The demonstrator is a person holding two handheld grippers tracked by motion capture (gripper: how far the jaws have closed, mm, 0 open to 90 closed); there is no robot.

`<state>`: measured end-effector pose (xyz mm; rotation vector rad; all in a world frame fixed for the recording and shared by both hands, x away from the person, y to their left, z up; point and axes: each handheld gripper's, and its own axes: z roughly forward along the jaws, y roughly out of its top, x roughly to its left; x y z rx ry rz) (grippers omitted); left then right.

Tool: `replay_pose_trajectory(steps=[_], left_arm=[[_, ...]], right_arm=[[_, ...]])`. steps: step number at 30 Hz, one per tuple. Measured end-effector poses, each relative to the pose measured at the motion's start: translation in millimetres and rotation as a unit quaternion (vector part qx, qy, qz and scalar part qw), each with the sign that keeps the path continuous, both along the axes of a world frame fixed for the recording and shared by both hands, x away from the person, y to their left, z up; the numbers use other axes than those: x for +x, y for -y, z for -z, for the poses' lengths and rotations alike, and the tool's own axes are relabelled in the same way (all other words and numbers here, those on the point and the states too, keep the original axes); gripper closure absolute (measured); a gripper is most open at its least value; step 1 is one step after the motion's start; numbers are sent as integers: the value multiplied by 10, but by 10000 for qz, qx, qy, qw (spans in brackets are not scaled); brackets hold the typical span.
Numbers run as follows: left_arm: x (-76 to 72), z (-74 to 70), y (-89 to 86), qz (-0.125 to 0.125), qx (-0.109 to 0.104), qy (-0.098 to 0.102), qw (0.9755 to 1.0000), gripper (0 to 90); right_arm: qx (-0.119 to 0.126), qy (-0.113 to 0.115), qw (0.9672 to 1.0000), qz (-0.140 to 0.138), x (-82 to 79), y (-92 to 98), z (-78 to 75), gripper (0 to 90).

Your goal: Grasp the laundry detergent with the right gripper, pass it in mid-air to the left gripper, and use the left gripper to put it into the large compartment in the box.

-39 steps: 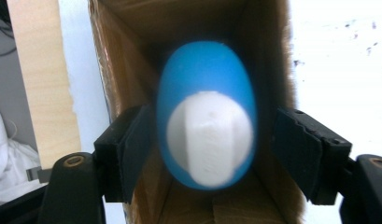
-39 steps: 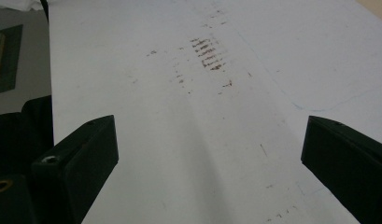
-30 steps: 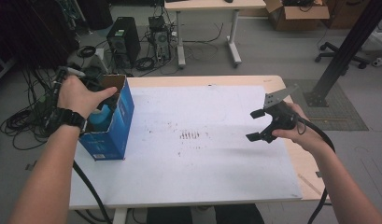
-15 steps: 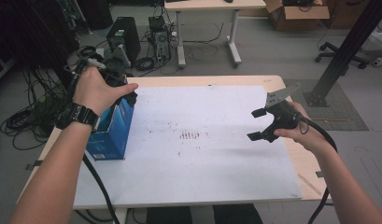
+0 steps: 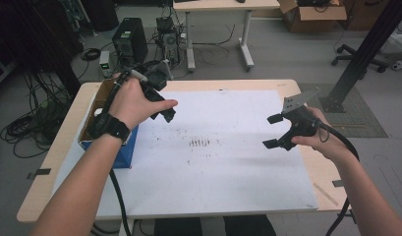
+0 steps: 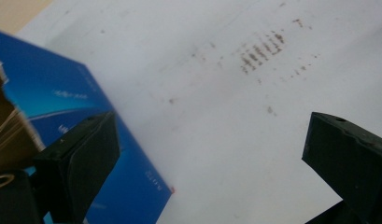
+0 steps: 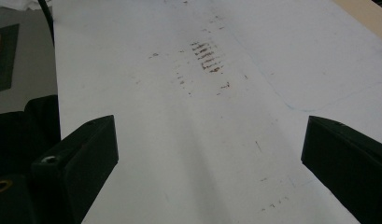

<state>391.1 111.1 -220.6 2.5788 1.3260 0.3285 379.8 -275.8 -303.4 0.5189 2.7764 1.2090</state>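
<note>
In the high view the left gripper (image 5: pixel 161 105) sits in the upper left of the frame, held in the person's left hand (image 5: pixel 132 101) just right of the open top of a blue cardboard box (image 5: pixel 121 147) and above the white sheet (image 5: pixel 228 182) that covers most of the wooden table (image 5: pixel 66 142). Its jaws have just been opening and now stand wide apart with nothing between them; in the left gripper view they rise from the two lower corners of the frame, with bare white sheet between them and the blue side of the box (image 6: pixel 62 102) in the left half, its torn brown cardboard edge at the far left. The box stands at the left edge of the table, partly hidden by the left wrist, which wears a black watch (image 5: pixel 112 129). The right gripper (image 5: pixel 274 132) is at the centre right of the high view, held in the right hand (image 5: pixel 321 140) above the right part of the sheet, well apart from the box; a grey plate sits on top of it and a black cable trails from it toward the lower right. Its jaws are also spread wide and hold nothing, and in the right gripper view they frame only bare sheet. A patch of small brown smudges (image 5: pixel 199 143) marks the sheet near the middle of the frame, between the two grippers; it appears in the upper right of the left gripper view (image 6: pixel 261 49) and the upper middle of the right gripper view (image 7: pixel 207 57).
</note>
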Motion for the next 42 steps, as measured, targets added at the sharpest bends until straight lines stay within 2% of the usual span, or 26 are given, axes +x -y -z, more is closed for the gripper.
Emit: replay_pose_trajectory(steps=[3, 8, 11, 13, 24, 29, 42], left_arm=[[-19, 71, 124, 233, -41, -46, 9997, 46], [-45, 213, 304, 593, 17, -145, 9981, 45], [-65, 289, 395, 815, 40, -137, 9966, 45], [-74, 338, 442, 931, 22, -198, 9955, 46], [-70, 548, 531, 1112, 63, -376, 9931, 46], [-70, 563, 546, 1180, 105, -404, 9921, 47], [-89, 551, 531, 1173, 89, -364, 9924, 46]], right_arm=[[-18, 1, 10000, -14, -5, 2, 3, 38], [-66, -5, 10000, -44, -16, 1, 21, 36], [-89, -14, 9999, -64, -15, 2, 35, 36], [-94, -26, 9999, -60, -12, 2, 44, 36], [-134, -64, 9999, -78, 13, -13, 83, 34], [-134, -66, 9999, -66, 18, -16, 90, 34], [-139, -60, 9999, -67, -1, -13, 84, 34]])
